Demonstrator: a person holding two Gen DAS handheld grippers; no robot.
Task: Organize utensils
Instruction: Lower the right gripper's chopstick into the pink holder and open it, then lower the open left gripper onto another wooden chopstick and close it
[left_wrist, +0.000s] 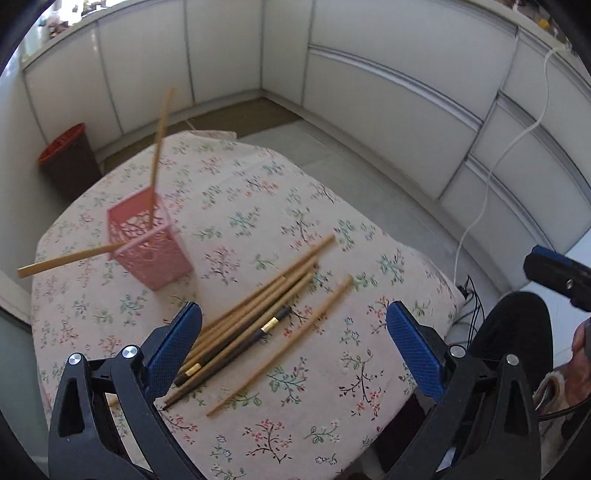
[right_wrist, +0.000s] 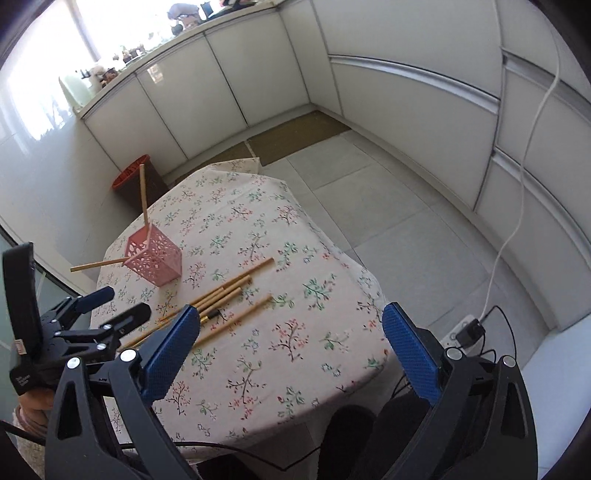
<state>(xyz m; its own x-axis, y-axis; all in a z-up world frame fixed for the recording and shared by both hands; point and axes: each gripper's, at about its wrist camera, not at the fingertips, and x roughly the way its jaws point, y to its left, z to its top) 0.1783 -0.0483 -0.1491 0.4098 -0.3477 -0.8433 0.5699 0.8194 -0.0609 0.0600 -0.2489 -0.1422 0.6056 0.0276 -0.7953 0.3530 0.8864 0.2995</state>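
Beside the pink holder (left_wrist: 149, 243), both the left gripper (left_wrist: 293, 343) and right gripper (right_wrist: 290, 349) gape empty, so grabbing at the overlapping loose chopsticks (left_wrist: 258, 314) might scatter them or tip it.

A holder (left_wrist: 155, 247) is standing on the table (left_wrist: 332, 406), toward its far left part, with two chopsticks (left_wrist: 159, 147) leaning out of it — one upward, one out to the left. Nearer and to its right, a bundle of chopsticks (left_wrist: 255, 314) is lying loose on the cloth. Beyond the table's far left corner, a bin (left_wrist: 70, 162) is sitting on the floor.
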